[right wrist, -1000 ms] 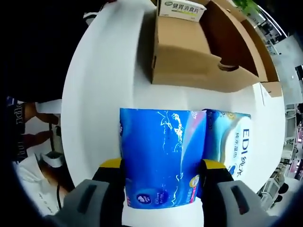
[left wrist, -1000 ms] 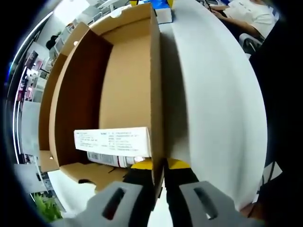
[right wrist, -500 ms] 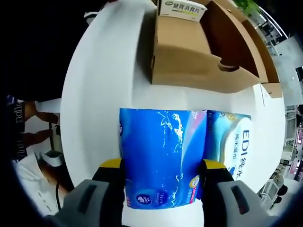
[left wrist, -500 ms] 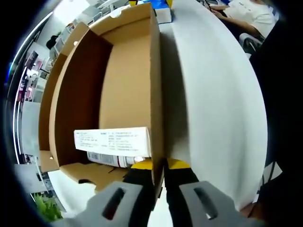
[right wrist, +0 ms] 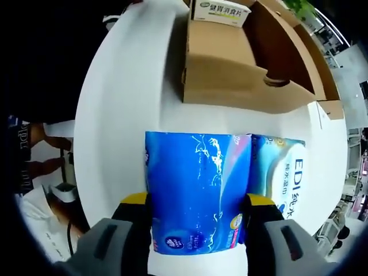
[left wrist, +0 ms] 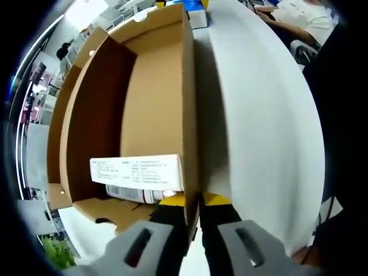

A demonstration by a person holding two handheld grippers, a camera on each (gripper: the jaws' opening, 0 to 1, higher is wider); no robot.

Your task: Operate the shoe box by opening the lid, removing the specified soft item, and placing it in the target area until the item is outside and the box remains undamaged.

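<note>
Your left tongs [left wrist: 193, 214] pinch the open shoe box's [left wrist: 155, 98] side wall. Your right tongs [right wrist: 198, 221] clamp the blue tissue pack [right wrist: 198, 192] over the white desk [right wrist: 126, 103], outside the box.

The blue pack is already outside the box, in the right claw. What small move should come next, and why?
Probably lower the blue pack onto the white table and open the right claw. The pack is out of the cardboard box, whose wall the left claw pinches.
</note>
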